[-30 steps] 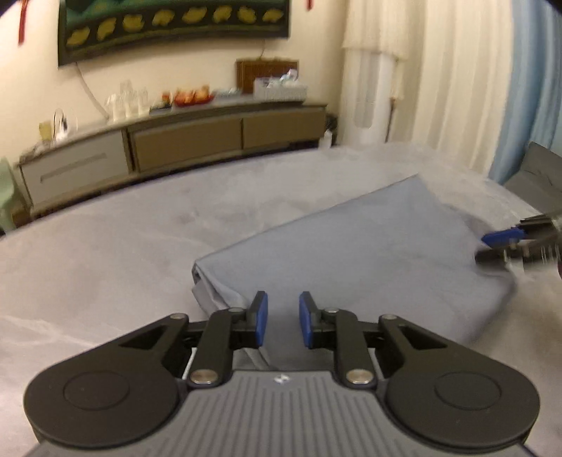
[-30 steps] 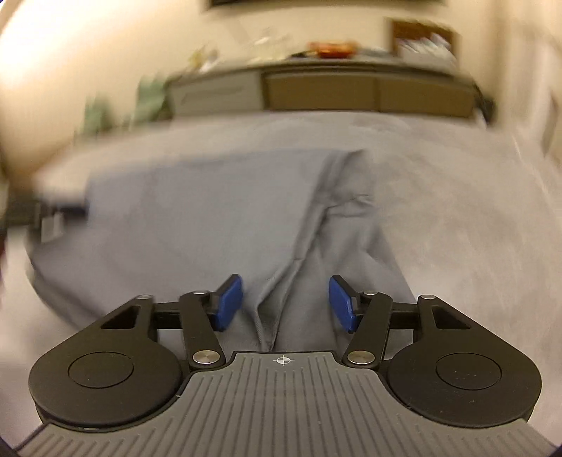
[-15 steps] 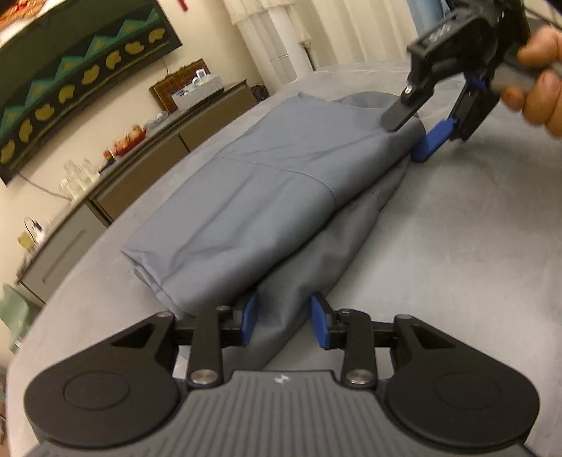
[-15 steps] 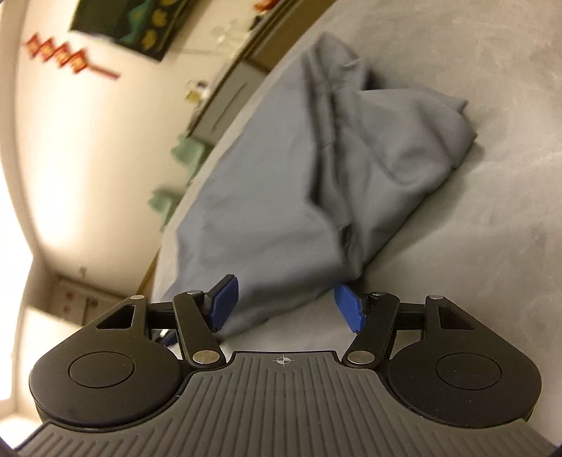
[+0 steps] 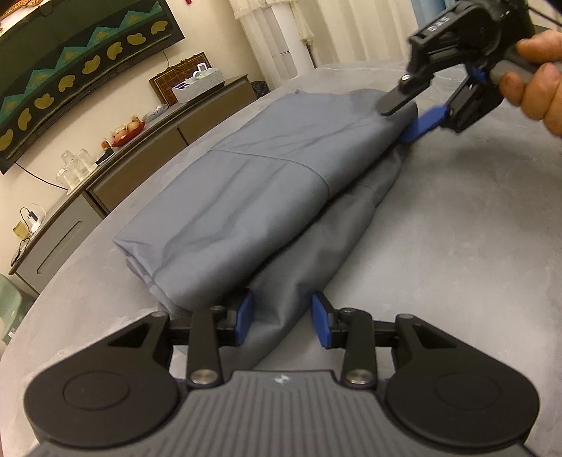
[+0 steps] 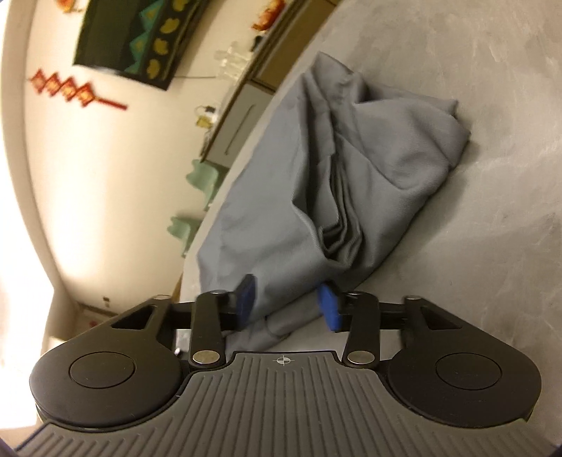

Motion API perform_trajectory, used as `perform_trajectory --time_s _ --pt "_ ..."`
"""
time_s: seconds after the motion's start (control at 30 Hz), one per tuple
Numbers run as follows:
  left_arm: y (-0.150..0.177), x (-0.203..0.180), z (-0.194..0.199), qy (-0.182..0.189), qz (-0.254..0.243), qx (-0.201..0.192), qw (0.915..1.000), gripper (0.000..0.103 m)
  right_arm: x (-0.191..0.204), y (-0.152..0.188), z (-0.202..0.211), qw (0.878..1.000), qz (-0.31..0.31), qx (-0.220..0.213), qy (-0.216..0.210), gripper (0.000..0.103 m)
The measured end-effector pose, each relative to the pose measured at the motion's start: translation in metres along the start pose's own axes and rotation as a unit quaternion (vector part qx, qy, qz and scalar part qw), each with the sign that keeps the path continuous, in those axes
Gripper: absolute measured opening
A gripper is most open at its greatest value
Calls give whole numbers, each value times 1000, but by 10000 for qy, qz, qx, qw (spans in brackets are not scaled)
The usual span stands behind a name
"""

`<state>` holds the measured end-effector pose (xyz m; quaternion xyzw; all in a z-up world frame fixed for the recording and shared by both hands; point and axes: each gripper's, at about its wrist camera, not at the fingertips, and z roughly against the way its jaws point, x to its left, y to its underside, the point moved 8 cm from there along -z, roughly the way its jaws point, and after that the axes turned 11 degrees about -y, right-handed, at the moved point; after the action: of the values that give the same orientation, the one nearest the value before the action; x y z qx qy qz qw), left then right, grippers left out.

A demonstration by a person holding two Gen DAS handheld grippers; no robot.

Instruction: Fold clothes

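Wall: cream plaster is glowing under warm indoor light.
Hanging (image 5: 80, 66): a dark panel with teal peaks and yellow shapes is stretching across the wall.
Red ornament (image 6: 75, 89): it is dangling beside that panel, blurred.
Sideboard (image 5: 140, 147): it is running along the wall, carrying glasses (image 5: 75, 165), a red dish (image 5: 128, 128) and a box (image 5: 198, 82).
Curtains (image 5: 281, 31): pale drapes are hanging at the far corner.
Table (image 5: 474, 218): its grey mottled top is filling the foreground.

My left gripper (image 5: 281, 318) is black, with two round discs, silver screws on the link arms, a ribbed grey body and blue fingers (image 5: 321, 318). My right gripper (image 6: 287, 304) matches — same discs, screws, blue pads — and carries a small crosshair mark.
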<state>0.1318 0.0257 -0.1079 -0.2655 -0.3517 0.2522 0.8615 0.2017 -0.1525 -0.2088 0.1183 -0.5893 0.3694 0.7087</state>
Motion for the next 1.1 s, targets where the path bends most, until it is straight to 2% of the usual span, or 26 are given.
perform_trajectory --time_s 0.17,0.2,0.23,0.33,0.43,0.5,0.7,0.97,1.03,1.1 --pt "1 4 -1 128 96 5 9999 36 5 1 -9 10000 -51 -64 -50 54" --pt "1 4 0 143 102 5 9998 36 8 1 -7 9999 -8 -97 -59 45" --pt "1 5 0 156 105 4 9998 36 11 0 -5 9999 41 -127 -52 30" --pt "1 7 0 219 171 36 9996 36 20 -2 1 9996 218 -197 8 22" --pt "2 10 0 276 289 89 9992 37 23 0 4 9982 511 -132 277 16" --pt "4 13 0 288 366 120 9988 40 21 2 11 9969 654 -80 432 14" --pt "6 14 2 296 442 131 9985 41 7 -2 50 9909 961 31 946 11" --pt "2 23 1 439 559 243 9972 42 9 12 59 9692 1794 408 1635 11" --pt "-5 42 14 543 1023 69 9932 39 14 15 61 9630 1968 474 1781 12" --pt "-22 67 32 674 1649 -400 9832 37 24 20 64 9543 2213 539 1932 16"
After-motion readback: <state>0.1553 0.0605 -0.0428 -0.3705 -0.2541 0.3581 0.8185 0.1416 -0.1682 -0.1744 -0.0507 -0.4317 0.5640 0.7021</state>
